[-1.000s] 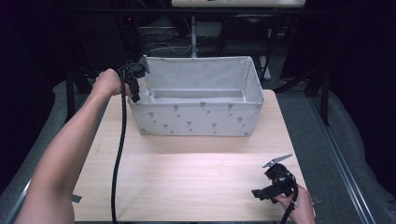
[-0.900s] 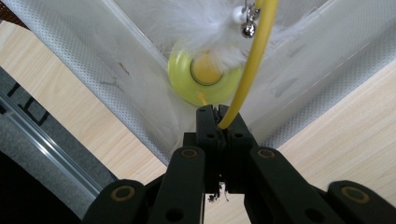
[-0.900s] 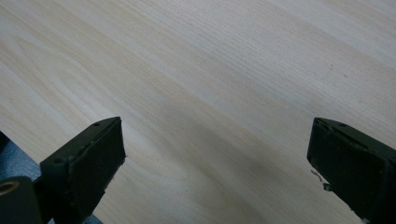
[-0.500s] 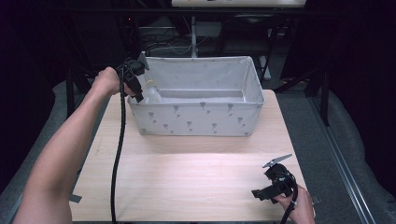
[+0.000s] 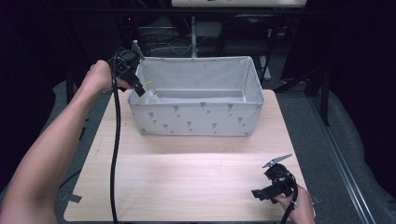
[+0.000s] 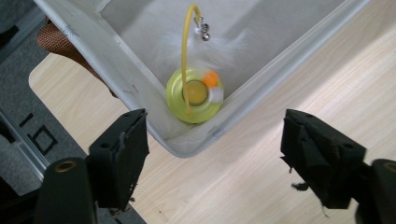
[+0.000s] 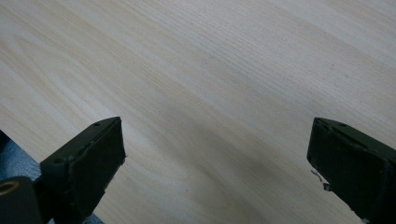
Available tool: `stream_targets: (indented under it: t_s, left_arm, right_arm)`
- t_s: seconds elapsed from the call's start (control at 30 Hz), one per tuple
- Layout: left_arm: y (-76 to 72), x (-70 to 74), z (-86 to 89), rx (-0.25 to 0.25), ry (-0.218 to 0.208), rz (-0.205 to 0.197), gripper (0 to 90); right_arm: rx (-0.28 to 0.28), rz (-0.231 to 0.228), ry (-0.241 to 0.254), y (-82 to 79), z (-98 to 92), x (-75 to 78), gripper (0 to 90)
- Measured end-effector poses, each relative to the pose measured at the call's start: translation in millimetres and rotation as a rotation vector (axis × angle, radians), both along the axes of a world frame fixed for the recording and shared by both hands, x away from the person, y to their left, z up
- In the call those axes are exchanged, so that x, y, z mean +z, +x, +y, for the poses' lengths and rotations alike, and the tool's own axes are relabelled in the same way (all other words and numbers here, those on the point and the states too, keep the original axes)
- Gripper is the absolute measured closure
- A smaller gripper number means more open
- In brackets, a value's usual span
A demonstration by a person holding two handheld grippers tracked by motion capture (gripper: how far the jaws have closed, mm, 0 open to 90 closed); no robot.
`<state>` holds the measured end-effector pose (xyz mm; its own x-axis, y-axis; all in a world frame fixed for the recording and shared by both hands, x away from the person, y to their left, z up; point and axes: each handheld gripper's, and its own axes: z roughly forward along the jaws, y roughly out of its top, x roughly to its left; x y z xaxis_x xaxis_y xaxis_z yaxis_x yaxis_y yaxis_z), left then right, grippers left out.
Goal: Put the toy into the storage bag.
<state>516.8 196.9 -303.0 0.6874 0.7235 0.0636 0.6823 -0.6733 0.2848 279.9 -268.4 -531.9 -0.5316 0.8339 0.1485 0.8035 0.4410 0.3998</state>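
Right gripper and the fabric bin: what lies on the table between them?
Nothing. In the high view, bare tabletop runs from the right gripper to the fabric bin, whose left corner holds a yellow-green toy.

A lab-like recording booth: black curtains (image 5: 42, 42), metal frame legs (image 5: 322, 93), cables (image 5: 163, 44) behind a bare wooden table (image 5: 187, 182).

The bin (image 5: 196, 122) blocks the table's (image 5: 187, 186) far half, its left corner occupied by a yellow toy (image 6: 194, 94), while the near half lies open around the right gripper (image 5: 273, 184).
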Motion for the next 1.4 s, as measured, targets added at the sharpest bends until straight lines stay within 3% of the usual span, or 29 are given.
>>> stream_targets:
  t_s: [0.2,0.4,0.6,0.63,0.7,0.8,0.87,0.93,1.0,1.07,1.17,1.2,1.23,1.3,1.33,1.4]
  left_arm:
    - [-17.4,3.3,2.5,-0.023,-0.009,-0.028,15.5]
    - [-41.1,0.9,6.1,-0.058,-0.027,-0.046,11.5]
    - [-69.8,-14.8,8.5,-0.103,-0.022,-0.044,4.1]
    - [-80.6,-21.4,8.6,-0.115,-0.019,-0.054,2.4]
    - [-86.0,-24.7,8.8,-0.125,-0.018,-0.052,1.8]
    - [-101.4,-36.2,9.1,-0.156,-0.009,-0.048,0.1]
    - [-114.5,-49.2,10.7,-0.169,-0.012,-0.049,0.0]
    - [-118.2,-54.1,11.5,-0.177,-0.010,-0.048,0.0]
    - [-125.8,-65.6,12.7,-0.180,-0.010,-0.047,0.0]
    - [-132.3,-78.5,13.6,-0.193,-0.013,-0.031,0.0]
    - [-142.0,-97.0,16.0,-0.196,-0.019,-0.026,0.0]
    - [-147.9,-109.8,17.6,-0.191,-0.028,-0.024,0.0]
    - [-147.9,-109.8,17.6,-0.191,-0.028,-0.024,0.0]
    - [-155.5,-128.6,21.3,-0.178,-0.043,-0.013,0.0]
    - [-155.5,-128.6,21.3,-0.178,-0.043,-0.013,0.0]
    - [-161.1,-147.1,23.8,-0.163,-0.039,-0.016,0.0]
  right_arm:
    - [0.014,0.002,-0.023,0.4,-0.6,0.9,3.8]
    - [0.008,0.006,-0.005,0.3,0.3,0.2,3.8]
    - [0.005,0.014,-0.008,0.2,0.5,0.7,3.8]
    - [0.003,0.010,-0.006,0.3,0.9,-0.1,3.8]
    - [0.008,0.012,-0.022,0.5,0.6,0.2,3.8]
    - [0.006,0.010,-0.008,0.2,1.6,-0.1,3.9]
    - [0.015,0.016,-0.030,0.8,0.9,0.2,3.9]
    - [-0.007,0.002,-0.018,-0.3,2.2,-1.2,3.8]
    - [0.012,0.014,-0.029,0.5,1.2,-0.1,3.9]
    - [-0.007,0.003,-0.017,-0.4,2.3,-1.3,3.8]
    - [0.013,0.017,-0.030,0.4,1.8,-0.1,3.8]
    - [0.007,0.014,-0.026,0.1,1.9,-0.5,3.8]
    - [0.007,0.014,-0.026,0.1,1.9,-0.5,3.8]
    - [-0.015,0.007,0.001,-0.6,3.4,-2.4,3.8]
    - [-0.001,0.016,-0.006,-0.1,2.8,-1.7,3.8]
    - [0.011,0.027,-0.018,0.6,2.4,-1.0,3.9]
